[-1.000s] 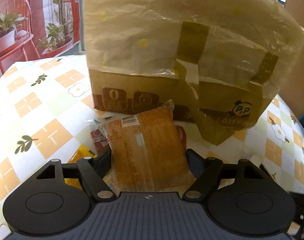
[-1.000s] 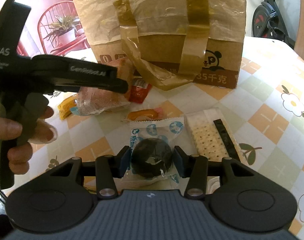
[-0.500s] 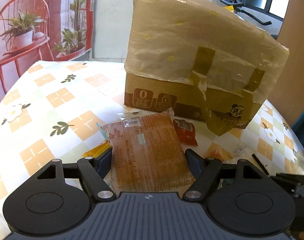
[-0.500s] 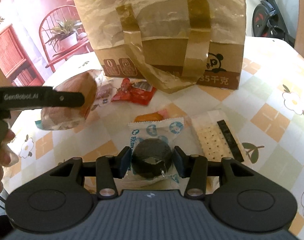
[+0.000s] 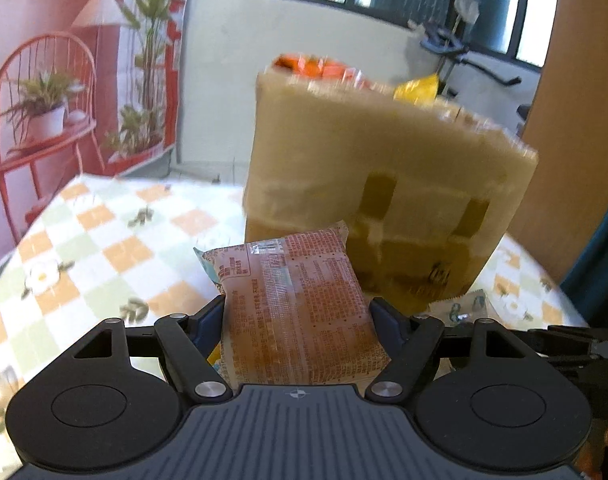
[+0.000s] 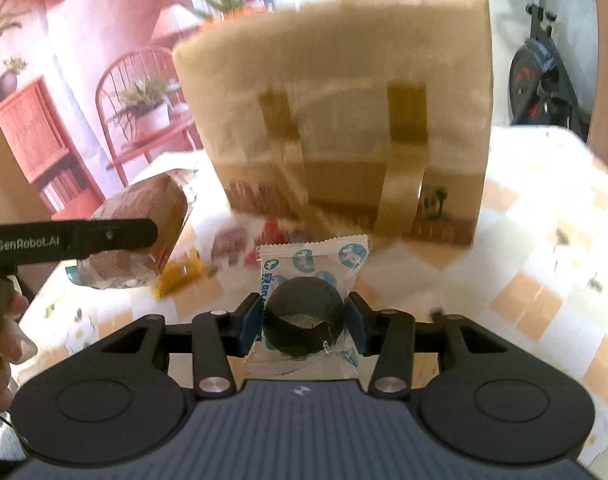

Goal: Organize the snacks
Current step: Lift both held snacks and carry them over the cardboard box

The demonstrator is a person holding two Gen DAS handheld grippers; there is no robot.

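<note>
My left gripper (image 5: 298,316) is shut on an orange-brown bread packet (image 5: 292,300) and holds it in the air before the brown paper bag (image 5: 384,184). The packet (image 6: 136,236) and the left gripper's finger (image 6: 104,236) also show at the left of the right wrist view. My right gripper (image 6: 304,320) is shut on a white and blue packet with a round dark cookie (image 6: 304,312), lifted off the table in front of the bag (image 6: 344,120). Orange and yellow snack packs (image 5: 344,72) stick out of the bag's top.
Several small snack packets, red (image 6: 272,236) and yellow (image 6: 180,276), lie blurred on the checked tablecloth (image 6: 536,248) at the bag's foot. A wooden panel (image 5: 576,120) stands to the right of the bag. An exercise bike (image 6: 544,76) is behind the table.
Both grippers have risen with their packets. The bag's top edge and the snacks inside have come into view. The left gripper went up further than the right.
</note>
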